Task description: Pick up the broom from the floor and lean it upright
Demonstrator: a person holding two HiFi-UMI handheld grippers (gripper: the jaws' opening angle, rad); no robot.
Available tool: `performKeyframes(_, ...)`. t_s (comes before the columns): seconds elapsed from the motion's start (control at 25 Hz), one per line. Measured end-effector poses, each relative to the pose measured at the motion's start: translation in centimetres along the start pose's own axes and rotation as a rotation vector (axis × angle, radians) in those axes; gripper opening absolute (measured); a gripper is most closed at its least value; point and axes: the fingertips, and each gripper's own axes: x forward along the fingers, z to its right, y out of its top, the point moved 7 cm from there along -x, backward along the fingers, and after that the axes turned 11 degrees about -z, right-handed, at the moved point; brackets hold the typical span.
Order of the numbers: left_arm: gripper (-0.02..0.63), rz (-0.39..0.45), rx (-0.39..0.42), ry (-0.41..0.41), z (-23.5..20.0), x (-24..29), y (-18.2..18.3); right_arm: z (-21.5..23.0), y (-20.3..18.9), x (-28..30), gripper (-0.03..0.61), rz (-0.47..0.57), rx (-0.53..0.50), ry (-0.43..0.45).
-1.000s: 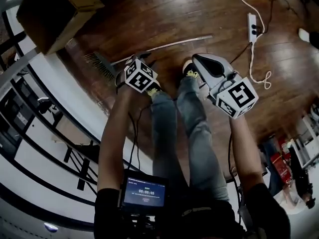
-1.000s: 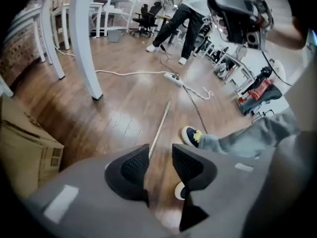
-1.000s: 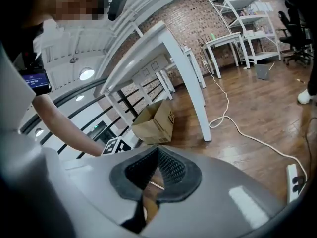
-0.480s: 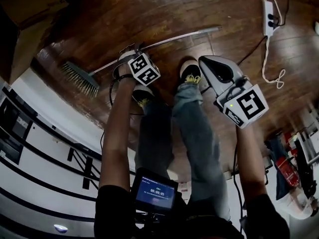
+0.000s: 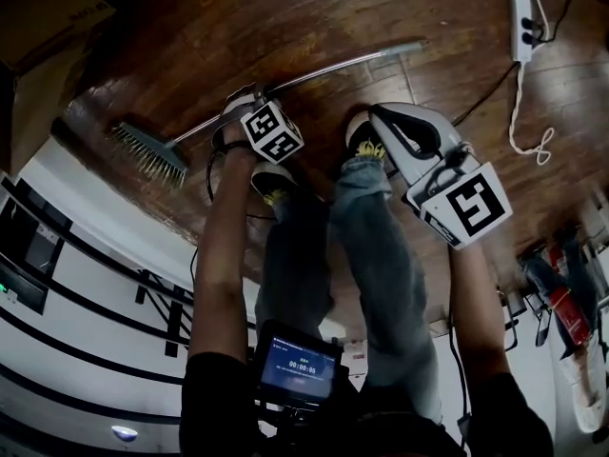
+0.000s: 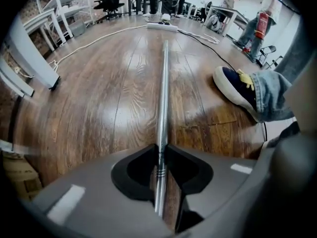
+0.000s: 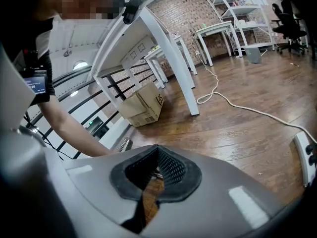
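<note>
The broom lies flat on the wooden floor, its metal handle (image 5: 324, 68) running from the upper right down to the bristle head (image 5: 147, 152) at the left. My left gripper (image 5: 249, 99) points steeply down onto the handle near its middle. In the left gripper view the handle (image 6: 163, 83) passes straight between the jaws of the left gripper (image 6: 161, 148), which are closing and touch it on both sides. My right gripper (image 5: 383, 114) hovers over the floor by the person's right shoe, shut with nothing in it; the right gripper (image 7: 157, 150) shows only floor past its tips.
The person's shoes (image 5: 363, 139) stand just below the handle. A power strip (image 5: 521, 17) with a white cable lies at the far right. A cardboard box (image 7: 143, 105) sits by a white table leg (image 7: 171, 58). White wall and black railing (image 5: 86, 284) run along the left.
Both grippers have come down toward the floor. The left gripper has dropped onto the broom handle and now straddles it. The broom has not moved.
</note>
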Motion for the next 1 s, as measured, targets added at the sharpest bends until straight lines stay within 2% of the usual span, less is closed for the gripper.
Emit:
performKeyframes(0.16,0.094,0.037,-0.018,-0.017,-0.2,-0.9,-0.1,-0.4,0.1,-0.4,0.003,0.008,0.033,0.005)
performKeyframes(0.32,0.094,0.145,-0.095,0.044,-2.5,-6.3,-0.8,-1.4,1.4,-1.9,0.003,0.059,0.019,-0.009)
performKeyframes(0.44,0.092,0.248,-0.159,0.096,-4.4,-11.8,-1.7,-3.0,4.2,-3.8,0.003,0.134,0.025,-0.010)
performKeyframes(0.64,0.087,0.376,-0.322,0.143,-6.5,-21.2,-4.1,-6.2,10.1,-8.2,0.013,0.264,0.042,0.034)
performKeyframes(0.72,0.087,0.423,-0.395,0.154,-6.8,-24.3,-5.2,-7.4,12.5,-9.3,0.243,0.290,0.055,0.069)
performKeyframes(0.76,0.087,0.451,-0.433,0.165,-6.9,-25.7,-5.9,-7.9,13.8,-9.6,0.264,0.307,0.060,0.074)
performKeyframes(0.84,0.087,0.519,-0.500,0.203,-7.1,-27.8,-6.9,-8.8,16.8,-9.8,0.264,0.354,0.052,0.061)
performKeyframes(1.0,0.087,0.645,-0.586,0.284,-6.3,-30.8,-8.0,-11.8,23.6,-8.0,0.291,0.397,-0.039,0.080)
